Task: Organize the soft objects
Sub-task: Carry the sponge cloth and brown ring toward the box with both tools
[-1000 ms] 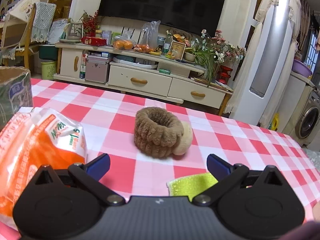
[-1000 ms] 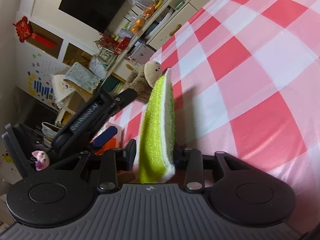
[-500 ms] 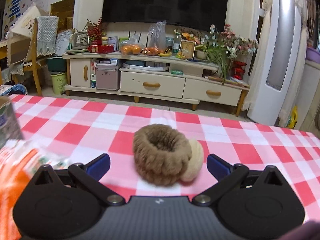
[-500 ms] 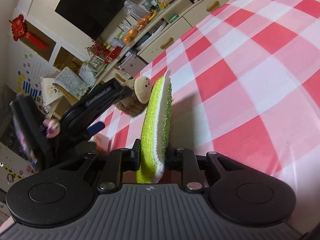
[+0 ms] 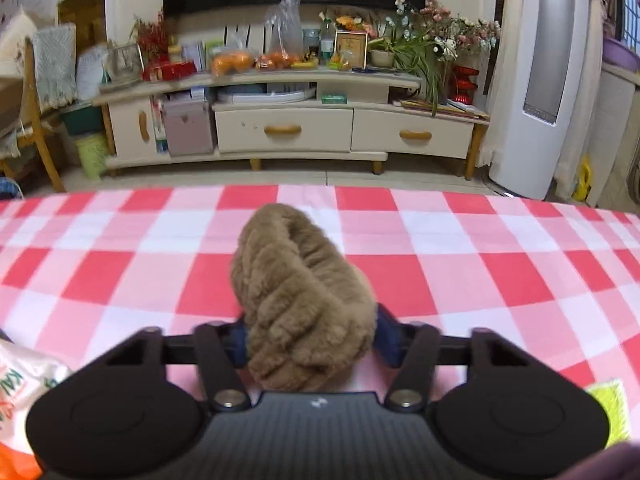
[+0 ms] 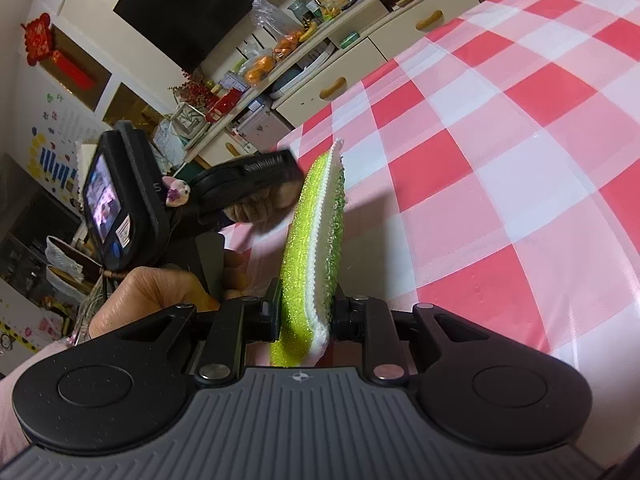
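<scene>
A brown fuzzy plush ring (image 5: 304,300) lies on the red-and-white checked tablecloth (image 5: 480,260). My left gripper (image 5: 310,338) is closing on it, and its blue pads press both sides and squash the ring narrow. The right wrist view shows one of its fingers (image 6: 264,168) over the brown plush (image 6: 256,210), with a person's hand (image 6: 160,292) on the handle. My right gripper (image 6: 308,312) is shut on a green and white scrub pad (image 6: 316,232), held on edge above the cloth. A corner of that pad (image 5: 608,412) shows at the lower right of the left wrist view.
An orange and white plastic bag (image 5: 24,392) lies at the near left of the table. Beyond the far table edge stand a cream TV cabinet (image 5: 288,128) and a white tower unit (image 5: 540,80). Checked cloth stretches to the right (image 6: 520,160).
My left gripper has moved forward around the brown ring and closed from wide open onto it, squashing it. My right gripper keeps hold of the green pad, with a slight roll.
</scene>
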`<state>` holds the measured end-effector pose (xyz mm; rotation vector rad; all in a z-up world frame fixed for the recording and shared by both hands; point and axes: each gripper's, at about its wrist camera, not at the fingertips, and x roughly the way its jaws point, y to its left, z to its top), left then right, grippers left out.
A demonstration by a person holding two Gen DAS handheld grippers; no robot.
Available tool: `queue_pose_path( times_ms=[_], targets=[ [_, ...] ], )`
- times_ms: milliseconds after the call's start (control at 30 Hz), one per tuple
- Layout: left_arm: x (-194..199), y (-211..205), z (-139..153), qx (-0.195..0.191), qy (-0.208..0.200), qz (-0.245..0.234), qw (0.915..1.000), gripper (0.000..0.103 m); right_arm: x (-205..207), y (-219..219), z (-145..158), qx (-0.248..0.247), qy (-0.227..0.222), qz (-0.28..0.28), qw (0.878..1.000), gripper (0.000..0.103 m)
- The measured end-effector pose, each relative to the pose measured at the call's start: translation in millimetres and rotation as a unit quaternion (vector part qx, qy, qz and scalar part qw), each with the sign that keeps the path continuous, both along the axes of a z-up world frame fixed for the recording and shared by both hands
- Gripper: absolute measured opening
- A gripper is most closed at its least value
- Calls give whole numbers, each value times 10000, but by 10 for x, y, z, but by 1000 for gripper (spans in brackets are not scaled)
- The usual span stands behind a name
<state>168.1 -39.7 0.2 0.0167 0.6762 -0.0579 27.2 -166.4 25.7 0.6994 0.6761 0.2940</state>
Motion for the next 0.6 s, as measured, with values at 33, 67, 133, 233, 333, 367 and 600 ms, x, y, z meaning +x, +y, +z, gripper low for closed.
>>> queue_pose_path(
  times_ms=[33,67,133,233,333,367,600],
  targets=[
    [-21,9,8,-20,6,-26,10000,46,2,-6,0,-19,-3,-18,10000,26],
    [-40,18,22,-83,25,-57,9999,45,4,-6,1,-45,-11,-38,10000,26],
    [-92,38,56,-162,47,-99,9998,43,7,-23,4,-89,-41,-69,9999,26],
    [-213,39,124,-73,-58,-172,9998,43,-6,-34,28,-229,-120,-131,9996,25],
    [-366,56,225,-54,-135,-263,9995,43,-26,-44,44,-353,-178,-196,9990,25],
    [-403,76,260,-36,-172,-289,9994,43,-38,-41,54,-418,-210,-209,9987,25],
    [-822,190,569,4,-458,-436,9980,43,-178,-25,142,-749,-436,-260,9959,24]
  ],
)
